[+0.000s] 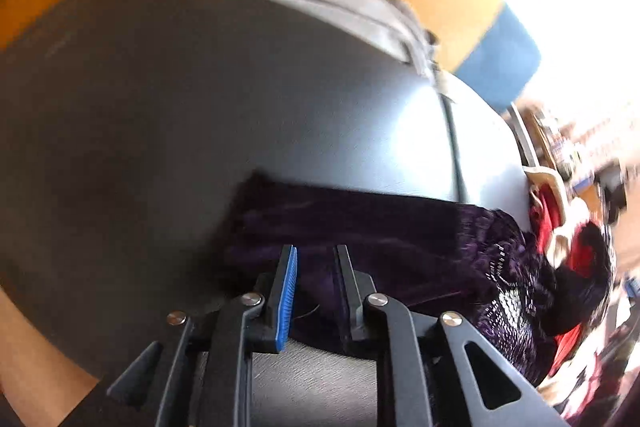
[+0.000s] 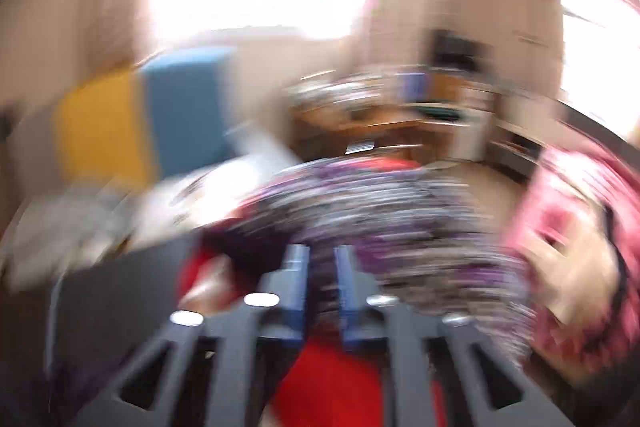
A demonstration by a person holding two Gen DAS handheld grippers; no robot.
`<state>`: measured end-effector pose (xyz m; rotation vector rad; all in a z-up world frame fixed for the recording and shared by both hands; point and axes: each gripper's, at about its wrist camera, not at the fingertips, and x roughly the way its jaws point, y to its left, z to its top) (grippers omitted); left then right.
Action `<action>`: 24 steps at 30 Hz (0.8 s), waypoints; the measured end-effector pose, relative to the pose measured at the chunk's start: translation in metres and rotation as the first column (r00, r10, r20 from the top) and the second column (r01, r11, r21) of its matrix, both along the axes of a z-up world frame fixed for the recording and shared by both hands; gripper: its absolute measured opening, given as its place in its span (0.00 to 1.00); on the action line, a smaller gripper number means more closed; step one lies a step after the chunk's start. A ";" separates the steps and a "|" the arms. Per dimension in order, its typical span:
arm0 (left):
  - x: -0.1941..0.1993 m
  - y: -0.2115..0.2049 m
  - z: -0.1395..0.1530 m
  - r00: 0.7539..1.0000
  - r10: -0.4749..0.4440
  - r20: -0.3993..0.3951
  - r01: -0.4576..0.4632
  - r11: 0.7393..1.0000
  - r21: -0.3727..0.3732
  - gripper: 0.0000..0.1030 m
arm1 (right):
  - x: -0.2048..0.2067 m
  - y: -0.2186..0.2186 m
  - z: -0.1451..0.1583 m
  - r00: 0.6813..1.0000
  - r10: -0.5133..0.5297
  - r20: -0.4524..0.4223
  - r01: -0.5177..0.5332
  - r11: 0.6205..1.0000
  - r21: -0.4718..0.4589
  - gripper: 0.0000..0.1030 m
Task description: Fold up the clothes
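Observation:
A dark purple velvet garment [image 1: 360,227] with a sequined part lies on the grey table [image 1: 160,107], stretching right. My left gripper [image 1: 316,255] sits over its near edge, fingers narrowly apart with purple cloth between them. The right wrist view is heavily blurred: my right gripper [image 2: 322,259] has its fingers close together with cloth between them, in front of the purple sequined fabric [image 2: 380,207] and a red cloth [image 2: 328,375] below.
Folded grey-white clothes [image 1: 332,3] lie at the table's far edge. A yellow and blue panel [image 1: 472,23] stands behind. Red and black clothes [image 1: 568,255] are heaped at the right. A pink patterned cloth [image 2: 580,227] is at the right.

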<state>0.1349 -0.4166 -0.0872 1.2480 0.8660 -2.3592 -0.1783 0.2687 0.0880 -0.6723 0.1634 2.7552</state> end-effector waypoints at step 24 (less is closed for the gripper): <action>-0.191 0.121 -0.052 0.725 -0.676 0.128 0.688 0.707 -0.162 0.21 | -0.097 -0.291 -0.196 0.252 0.734 0.631 -0.838 0.491 -0.238 0.74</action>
